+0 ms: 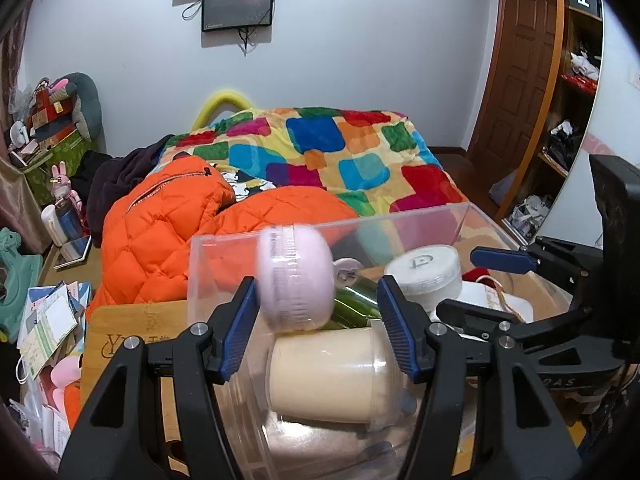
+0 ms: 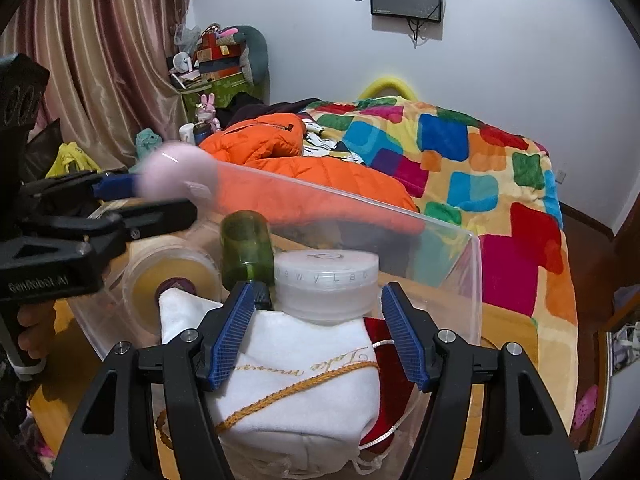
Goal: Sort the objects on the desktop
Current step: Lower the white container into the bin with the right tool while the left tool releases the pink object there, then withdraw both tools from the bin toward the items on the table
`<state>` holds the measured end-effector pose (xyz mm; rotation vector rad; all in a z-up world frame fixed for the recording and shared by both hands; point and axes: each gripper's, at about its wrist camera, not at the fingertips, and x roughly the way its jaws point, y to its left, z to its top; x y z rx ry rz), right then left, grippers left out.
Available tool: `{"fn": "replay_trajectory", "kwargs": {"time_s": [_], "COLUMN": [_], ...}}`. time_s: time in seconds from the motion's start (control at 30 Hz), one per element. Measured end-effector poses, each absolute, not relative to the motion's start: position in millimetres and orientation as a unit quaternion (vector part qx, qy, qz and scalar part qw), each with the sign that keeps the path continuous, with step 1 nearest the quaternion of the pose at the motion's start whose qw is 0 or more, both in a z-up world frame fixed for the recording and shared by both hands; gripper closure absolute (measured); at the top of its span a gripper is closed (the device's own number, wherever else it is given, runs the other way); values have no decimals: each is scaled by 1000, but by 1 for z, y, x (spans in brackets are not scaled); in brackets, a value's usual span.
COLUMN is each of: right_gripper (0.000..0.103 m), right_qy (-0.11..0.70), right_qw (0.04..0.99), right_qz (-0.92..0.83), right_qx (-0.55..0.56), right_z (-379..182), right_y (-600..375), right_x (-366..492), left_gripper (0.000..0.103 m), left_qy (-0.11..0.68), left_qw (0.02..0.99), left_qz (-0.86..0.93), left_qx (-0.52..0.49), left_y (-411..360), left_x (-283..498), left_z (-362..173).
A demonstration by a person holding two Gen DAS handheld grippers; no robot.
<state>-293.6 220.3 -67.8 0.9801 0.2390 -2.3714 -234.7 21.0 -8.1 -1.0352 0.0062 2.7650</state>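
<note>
so the whole thing here comes down to the pink round case and the left gripper. The case sits right in the gap, up toward 11 o'clock from the midpoint, hugging the 9 o'clock finger while the 3 o'clock one stands clear of it. The fingers are spread and not pinching it as far as I can see. The case is smeared with blur, so my guess is it's loose and on its way down. It's tipped up on its edge, seam running roughly 12 to 6, hanging over the clear bin and just above the cream jar lying on its side inside.

The left hand is clearly the nearer one, angled down into the bin from its near wall. The right gripper is also tilted down, fingers spread with nothing between them, hovering over the white pouch. A green bottle sits at 11 o'clock of it and a white round tub at 12.

The bin itself sits on the wooden surface
</note>
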Motion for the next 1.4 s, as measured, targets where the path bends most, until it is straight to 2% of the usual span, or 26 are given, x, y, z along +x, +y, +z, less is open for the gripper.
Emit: {"fn": "replay_trajectory", "kwargs": {"time_s": [0.2,0.33,0.5,0.6,0.73,0.83,0.87,1.1,1.27,1.4], "right_gripper": [39,31,29,21,21,20,20,17,3,2], "right_qy": [79,76,69,61,63,69,70,74,66,57], "right_qw": [281,283,276,269,255,245,243,221,198,189], "right_qz": [-885,-886,-888,-894,-904,-909,-910,-919,-930,-939], "right_qx": [362,359,361,353,337,331,330,319,304,283], "right_z": [-67,-66,-64,-58,-46,-38,-35,-24,-20,-18], "right_y": [222,222,223,227,231,232,233,235,237,243], "right_x": [-291,-289,-287,-282,-272,-262,-259,-234,-212,-194], "left_gripper": [43,42,29,27,25,10,9,5,4,4], "left_qy": [-1,2,9,16,12,12,12,24,12,10], "left_qw": [98,96,87,78,79,72,69,66,68,62], "left_qz": [933,934,941,946,947,950,953,957,957,956], "left_qx": [-346,-345,-327,-315,-311,-303,-296,-281,-281,-287], "left_y": [21,22,22,23,23,23,22,22,14,9], "left_x": [-232,-230,-222,-216,-210,-204,-200,-176,-158,-146], "left_z": [-8,-9,-5,-3,0,5,7,16,18,14]}}
